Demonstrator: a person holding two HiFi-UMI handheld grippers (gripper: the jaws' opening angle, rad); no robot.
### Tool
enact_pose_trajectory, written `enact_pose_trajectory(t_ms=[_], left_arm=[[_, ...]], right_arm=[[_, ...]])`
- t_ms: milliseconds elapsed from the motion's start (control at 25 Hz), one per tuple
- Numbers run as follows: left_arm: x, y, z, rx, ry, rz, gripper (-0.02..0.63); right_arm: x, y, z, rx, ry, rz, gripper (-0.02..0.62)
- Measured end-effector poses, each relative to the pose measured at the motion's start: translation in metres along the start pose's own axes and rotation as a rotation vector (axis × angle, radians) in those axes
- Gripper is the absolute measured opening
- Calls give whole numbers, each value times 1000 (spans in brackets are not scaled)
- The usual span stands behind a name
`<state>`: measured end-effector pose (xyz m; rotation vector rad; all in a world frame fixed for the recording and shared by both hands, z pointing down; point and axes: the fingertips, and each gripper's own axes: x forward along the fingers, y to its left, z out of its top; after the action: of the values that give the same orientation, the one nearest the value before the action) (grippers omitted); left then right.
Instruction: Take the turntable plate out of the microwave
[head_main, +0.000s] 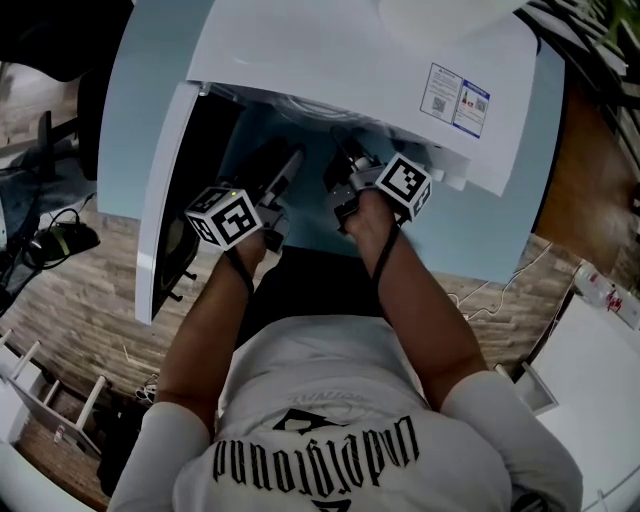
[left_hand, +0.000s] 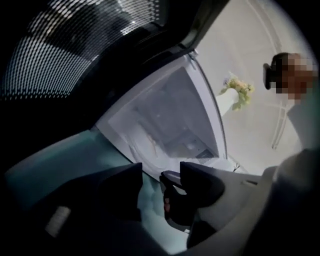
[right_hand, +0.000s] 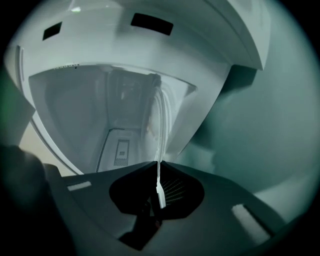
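Note:
The white microwave (head_main: 350, 60) stands with its door (head_main: 165, 200) swung open to the left. The clear glass turntable plate (right_hand: 160, 125) shows edge-on in the right gripper view, running from the cavity down into the jaws. My right gripper (right_hand: 158, 167) is shut on its near rim at the mouth of the cavity (head_main: 345, 150). My left gripper (left_hand: 160, 187) is open beside it at the opening (head_main: 283, 180), its dark jaws standing apart. The plate cannot be made out in the head view.
The microwave sits on a light blue tabletop (head_main: 490, 235). Wood floor with cables (head_main: 60, 240) lies to the left, white furniture (head_main: 600, 360) to the right. In the left gripper view a vase of flowers (left_hand: 237, 92) and a person show beyond the microwave.

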<state>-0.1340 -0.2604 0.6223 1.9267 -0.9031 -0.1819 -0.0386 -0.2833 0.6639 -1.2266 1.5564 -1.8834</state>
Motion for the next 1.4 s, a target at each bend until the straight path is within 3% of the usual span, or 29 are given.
enact_pose_trajectory(t_ms=[120, 320, 680, 1080, 1120, 1280, 1400], left_arm=[[5, 8, -7, -125, -13, -4, 273], [10, 20, -10, -250, -48, 5, 279], [28, 35, -17, -375, -57, -32, 279], [50, 36, -25, -464, -4, -110, 276], [51, 37, -25, -465, -4, -108, 263], [53, 36, -23, -471, -14, -123, 101], [53, 33, -21, -503, -36, -156, 83]], right_arm=[[-5, -2, -1, 0, 4, -3, 18], [-21, -7, -13, -2, 18, -8, 17], [-52, -15, -22, -24, 42, -24, 17], [-80, -25, -33, -41, 87, -50, 18], [-83, -26, -33, -41, 86, -60, 18], [-82, -24, -31, -50, 86, -46, 18], [-82, -24, -31, -52, 89, -42, 19]])
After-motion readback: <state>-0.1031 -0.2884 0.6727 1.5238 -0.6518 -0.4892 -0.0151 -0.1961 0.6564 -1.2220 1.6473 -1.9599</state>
